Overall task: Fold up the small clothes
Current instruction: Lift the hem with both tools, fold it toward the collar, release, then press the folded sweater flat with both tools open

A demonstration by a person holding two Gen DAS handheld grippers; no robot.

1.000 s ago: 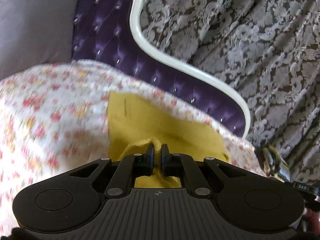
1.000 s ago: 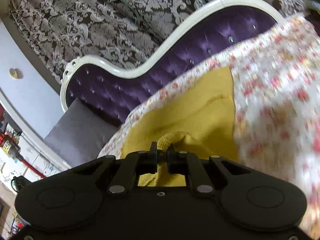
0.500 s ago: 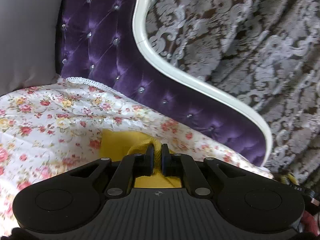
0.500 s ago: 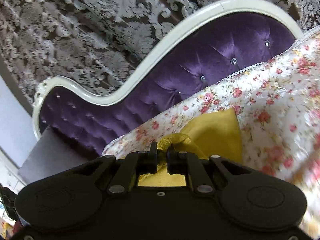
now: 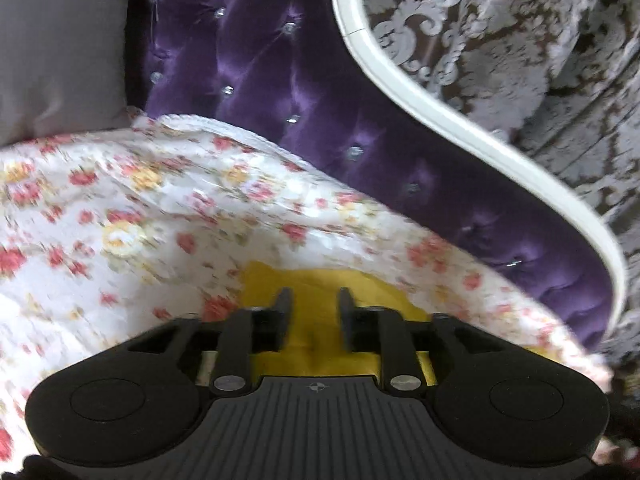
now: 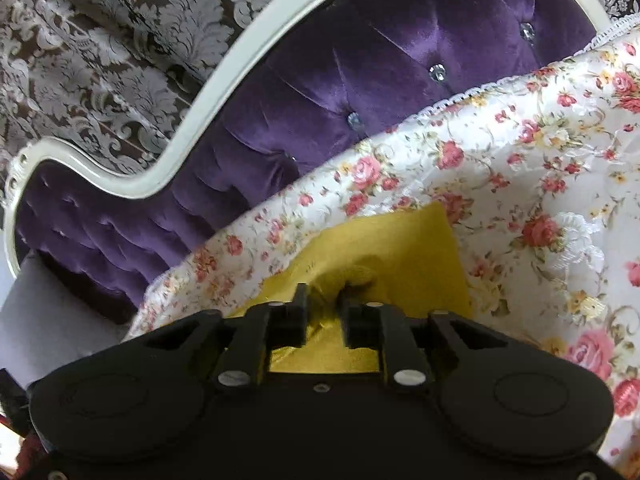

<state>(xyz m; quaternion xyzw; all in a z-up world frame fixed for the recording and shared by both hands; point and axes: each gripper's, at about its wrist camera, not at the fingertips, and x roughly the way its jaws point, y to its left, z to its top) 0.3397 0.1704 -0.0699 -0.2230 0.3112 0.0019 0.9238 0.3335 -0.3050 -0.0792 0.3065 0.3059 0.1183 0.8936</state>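
A small mustard-yellow garment [image 5: 316, 280] lies on the floral bedspread [image 5: 132, 216] near the purple headboard. In the left wrist view my left gripper [image 5: 314, 300] hovers just over it, its jaws opening, the cloth flat beneath and no longer pinched. In the right wrist view the yellow garment [image 6: 400, 248] shows a corner and a small raised bunch of fabric just ahead of my right gripper [image 6: 322, 298]. Its jaws are opening too, and the pads do not press on the cloth.
The tufted purple headboard [image 5: 320, 92] with a white curved frame [image 5: 440, 92] stands close behind the garment. A grey pillow [image 5: 56, 40] leans at the left. Patterned brown and silver curtains [image 6: 100, 40] hang behind. The floral bedspread [image 6: 540, 160] spreads to both sides.
Both grippers carried the yellow fabric toward the headboard and lowered it onto the bedspread. Both were shut on a bunched fold before; now their jaws have parted and the cloth has dropped free.
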